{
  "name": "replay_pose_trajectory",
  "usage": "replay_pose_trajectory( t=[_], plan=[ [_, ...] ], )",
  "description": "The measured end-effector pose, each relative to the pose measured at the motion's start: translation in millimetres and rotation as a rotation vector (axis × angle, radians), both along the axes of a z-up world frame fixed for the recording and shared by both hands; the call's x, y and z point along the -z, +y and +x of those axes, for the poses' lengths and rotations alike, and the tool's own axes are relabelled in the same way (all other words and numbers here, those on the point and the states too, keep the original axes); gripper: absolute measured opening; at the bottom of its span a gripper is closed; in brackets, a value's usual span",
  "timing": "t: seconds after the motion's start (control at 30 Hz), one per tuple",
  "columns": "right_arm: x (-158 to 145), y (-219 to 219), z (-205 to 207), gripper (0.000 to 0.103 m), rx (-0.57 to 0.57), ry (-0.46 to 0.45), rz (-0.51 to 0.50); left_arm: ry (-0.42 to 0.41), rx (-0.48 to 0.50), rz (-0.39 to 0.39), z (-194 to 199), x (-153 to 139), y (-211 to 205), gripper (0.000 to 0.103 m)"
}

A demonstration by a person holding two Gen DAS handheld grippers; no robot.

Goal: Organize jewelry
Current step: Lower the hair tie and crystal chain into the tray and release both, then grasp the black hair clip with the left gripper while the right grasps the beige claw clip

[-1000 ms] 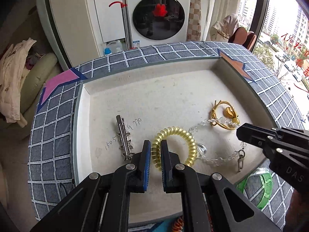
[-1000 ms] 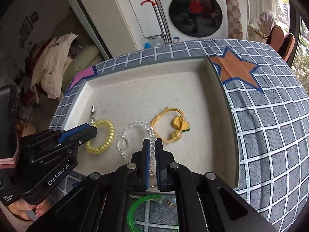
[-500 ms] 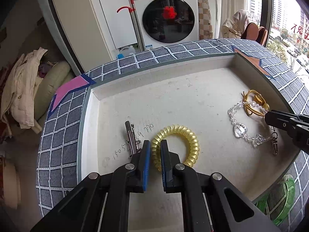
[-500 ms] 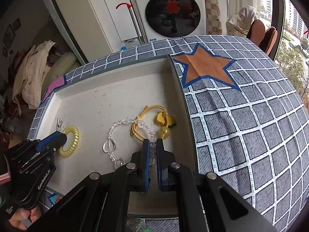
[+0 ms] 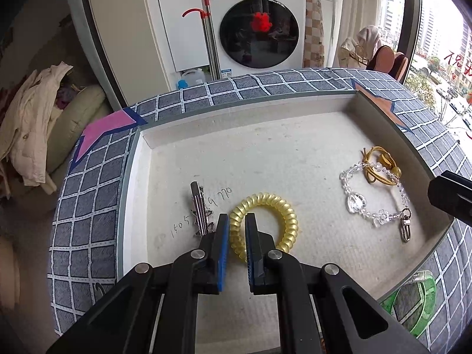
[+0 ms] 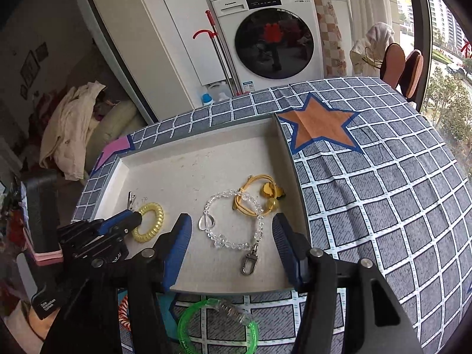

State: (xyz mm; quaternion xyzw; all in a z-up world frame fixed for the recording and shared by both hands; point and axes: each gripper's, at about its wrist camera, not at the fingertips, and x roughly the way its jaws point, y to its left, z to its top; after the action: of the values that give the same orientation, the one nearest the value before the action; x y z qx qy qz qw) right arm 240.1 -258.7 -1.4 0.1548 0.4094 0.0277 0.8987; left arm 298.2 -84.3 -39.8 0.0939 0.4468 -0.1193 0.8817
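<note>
Off-white and shallow, the tray (image 6: pixel 188 174) sits on the checked-cloth counter (image 6: pixel 383 194). The right gripper (image 6: pixel 231 230) has just spread its jaws wide, leaving the clear beaded bracelet (image 6: pixel 233 230) lying loose between them, its far end across the yellow cord charm (image 6: pixel 265 194). The left gripper (image 5: pixel 236 230) pinches the ribbed yellow coil band (image 5: pixel 280 215); a silver clip (image 5: pixel 199 209) lies beside its left jaw.

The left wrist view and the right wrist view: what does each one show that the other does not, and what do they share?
Only the left wrist view shows the handwritten numbers on the tray floor and the left gripper shut on the yellow coil hair tie up close.

Only the right wrist view shows the orange star, the whole green bangle and the right gripper, just opened, pads clear of the crystal bead bracelet.

Both show the tray, the hair clip and the gold cord bracelet.
</note>
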Motion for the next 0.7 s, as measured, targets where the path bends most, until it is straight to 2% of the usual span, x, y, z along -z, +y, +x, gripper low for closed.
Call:
replay_pose_trajectory(
  t=[0.33, 0.4, 0.47, 0.53, 0.7],
  plan=[
    [-4.9, 1.3, -22.1, 0.062, -0.007, -0.004, 0.003, -0.049, -0.018, -0.059, -15.0, -24.4, 15.5, 0.032],
    [-4.8, 2.0, -27.9, 0.065, -0.007, -0.003, 0.007, -0.050, -0.035, -0.075, -19.1, -29.2, 21.2, 0.103],
    [-4.8, 2.9, -33.9, 0.066, -0.008, -0.003, 0.009, -0.097, -0.066, -0.084, -26.3, -34.3, 26.5, 0.103],
    [-5.1, 4.3, -40.1, 0.069, -0.011, -0.002, 0.007, -0.092, -0.056, -0.086, -31.6, -34.6, 28.5, 0.103],
    [-7.5, 8.0, -60.2, 0.087, -0.020, -0.030, -0.007, -0.122, -0.071, -0.064, -56.9, -35.1, 39.9, 0.103]
  ],
)
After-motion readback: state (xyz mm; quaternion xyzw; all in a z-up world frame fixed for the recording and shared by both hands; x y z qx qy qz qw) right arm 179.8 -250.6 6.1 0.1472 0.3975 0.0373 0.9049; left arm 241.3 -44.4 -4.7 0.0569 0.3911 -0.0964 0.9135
